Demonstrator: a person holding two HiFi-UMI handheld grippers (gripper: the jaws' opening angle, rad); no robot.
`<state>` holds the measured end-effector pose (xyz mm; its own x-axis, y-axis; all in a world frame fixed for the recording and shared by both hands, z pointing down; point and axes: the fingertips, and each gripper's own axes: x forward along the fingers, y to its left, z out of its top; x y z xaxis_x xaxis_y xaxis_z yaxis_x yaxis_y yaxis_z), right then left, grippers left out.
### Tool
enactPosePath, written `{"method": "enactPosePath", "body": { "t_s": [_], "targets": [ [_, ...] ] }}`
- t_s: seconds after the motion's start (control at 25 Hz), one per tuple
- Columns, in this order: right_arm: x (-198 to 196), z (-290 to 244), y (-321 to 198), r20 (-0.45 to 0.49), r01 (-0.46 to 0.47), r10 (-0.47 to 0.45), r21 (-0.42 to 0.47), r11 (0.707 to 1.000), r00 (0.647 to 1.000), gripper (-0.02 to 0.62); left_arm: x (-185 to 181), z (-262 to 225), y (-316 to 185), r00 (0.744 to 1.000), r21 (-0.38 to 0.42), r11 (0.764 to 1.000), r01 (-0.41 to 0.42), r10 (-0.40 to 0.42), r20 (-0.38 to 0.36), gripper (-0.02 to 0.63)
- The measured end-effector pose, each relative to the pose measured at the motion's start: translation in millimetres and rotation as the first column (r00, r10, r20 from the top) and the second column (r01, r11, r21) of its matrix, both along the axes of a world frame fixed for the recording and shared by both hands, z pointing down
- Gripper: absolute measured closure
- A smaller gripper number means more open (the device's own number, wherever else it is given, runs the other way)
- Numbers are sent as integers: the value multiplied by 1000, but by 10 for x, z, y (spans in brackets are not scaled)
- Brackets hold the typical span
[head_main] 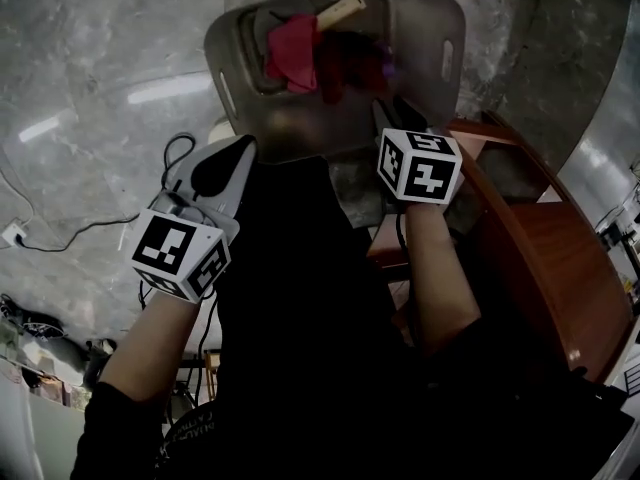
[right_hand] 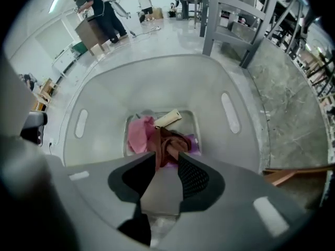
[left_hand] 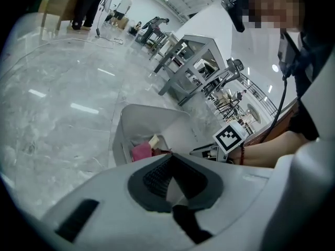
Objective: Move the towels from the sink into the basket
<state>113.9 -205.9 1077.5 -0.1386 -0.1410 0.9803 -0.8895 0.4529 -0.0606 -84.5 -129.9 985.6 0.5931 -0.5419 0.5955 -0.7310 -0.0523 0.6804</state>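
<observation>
Directly below the right gripper (right_hand: 167, 155), a crumpled brown cloth towel (right_hand: 167, 141) lies in the well of the grey plastic basket (right_hand: 157, 82). Its bunched length runs away from the fingertips, along the line the gripper points. The right fingers (right_hand: 196, 177) are spread. The towel shows in the gap beyond their tips, and neither pad seems to press on it, so I judge it released rather than held.

A pink cloth towel (right_hand: 137, 137) lies touching it on the left, with a purple cloth (right_hand: 192, 145) at its right edge. A flat beige piece (right_hand: 168, 119) rests at the far side of the pile.

The left gripper (left_hand: 171, 157) hangs lower and off to the side. The basket is ahead of it and its fingers (left_hand: 154, 177) are pressed together on nothing.

In the head view a curved brown wooden bench (head_main: 540, 248) stands on the person's right. I cannot make out the sink or any towel left in it.

The right hand is much the nearer to the basket, and it probably only needs to lift clear next.
</observation>
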Motion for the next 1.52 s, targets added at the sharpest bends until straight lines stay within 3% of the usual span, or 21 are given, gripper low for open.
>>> {"method": "enactPosePath", "body": {
  "t_s": [0.2, 0.36, 0.48, 0.68, 0.92, 1.12, 1.24, 1.36, 1.44, 1.52],
  "targets": [
    [-183, -531, 103, 42, -75, 75, 0, 997, 996, 456, -143, -566, 170, 998, -1, 998, 59, -59, 27, 603],
    [-248, -1001, 359, 49, -119, 119, 9, 993, 992, 535, -54, -1061, 447, 998, -3, 998, 66, -66, 24, 603],
    [-268, -1451, 329, 47, -143, 140, 82, 986, 989, 586, 48, -1481, 530, 997, 9, 997, 79, -79, 7, 603],
    [-400, -2440, -77, 141, -188, 165, 172, 967, 976, 586, 214, -2404, 304, 999, 138, 990, 27, -24, -25, 603],
    [-476, -3698, -528, 338, -334, 255, 200, 921, 906, 588, 243, -3529, 62, 1000, 261, 965, -5, 12, -26, 603],
    [-421, -4841, -810, 447, -356, 201, 297, 886, 872, 589, 271, -4448, -161, 999, 358, 933, 37, -29, -27, 603],
    [-356, -5529, -1009, 519, -371, 141, 372, 851, 843, 592, 353, -4900, -300, 1000, 424, 906, 3, -3, -2, 603],
    [-292, -6233, -1109, 532, -350, 65, 456, 818, 844, 592, 439, -5320, -381, 1000, 471, 882, -23, 14, 22, 603],
    [-301, -6716, -1130, 551, -333, 3, 499, 800, 835, 593, 487, -5647, -456, 1000, 513, 858, -21, 9, 26, 603],
    [-326, -7241, -1148, 596, -335, -74, 544, 769, 800, 596, 569, -6010, -553, 999, 566, 824, -29, 14, 30, 603]
  ]
}}
